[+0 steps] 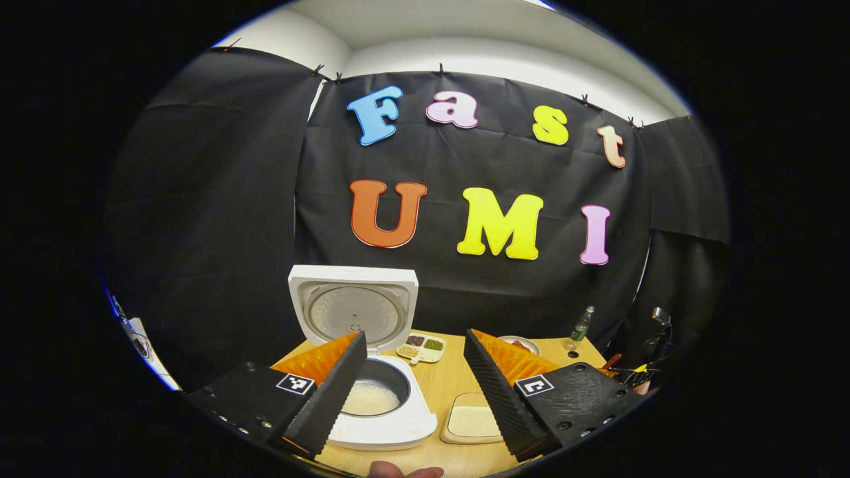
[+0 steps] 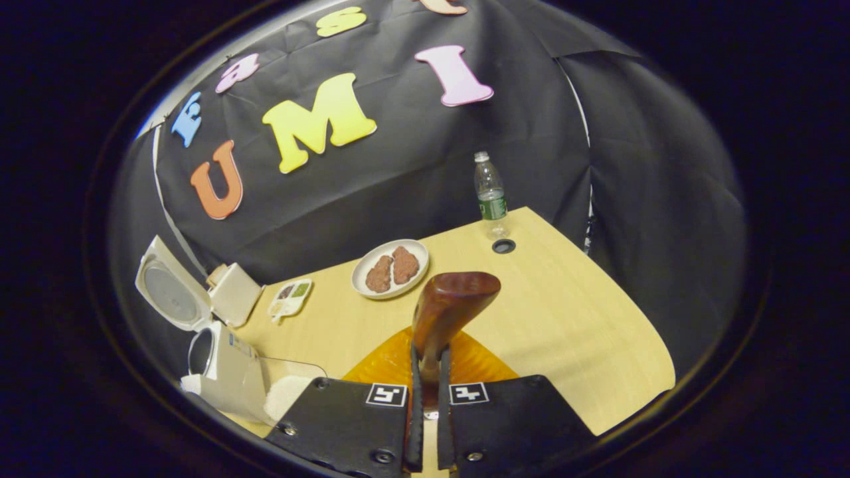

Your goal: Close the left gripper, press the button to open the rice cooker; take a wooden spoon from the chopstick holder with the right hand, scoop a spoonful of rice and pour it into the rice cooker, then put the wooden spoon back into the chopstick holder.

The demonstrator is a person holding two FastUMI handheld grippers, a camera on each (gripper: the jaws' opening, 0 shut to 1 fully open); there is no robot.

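The white rice cooker point(image 1: 398, 425) stands open with its lid point(image 1: 352, 309) upright; white rice lies in its pot point(image 1: 369, 398). My left gripper point(image 1: 415, 385) is open, its fingers spread to either side of the pot and a little short of it, holding nothing. My right gripper point(image 2: 428, 362) is shut on the handle of a dark wooden spoon point(image 2: 455, 302), whose bowl sticks out above the table; I cannot see any rice on it. The cooker point(image 2: 222, 362) with its raised lid point(image 2: 169, 285) sits far left in the right gripper view, beside a clear container of rice point(image 2: 285, 392).
The rice container point(image 1: 471, 421) lies right of the cooker. A small seasoning dish point(image 1: 422, 346), a plate of brown food point(image 2: 390, 267) and a water bottle point(image 2: 490, 192) stand toward the back of the wooden table point(image 2: 571, 318). A fingertip point(image 1: 405, 471) shows at the bottom edge.
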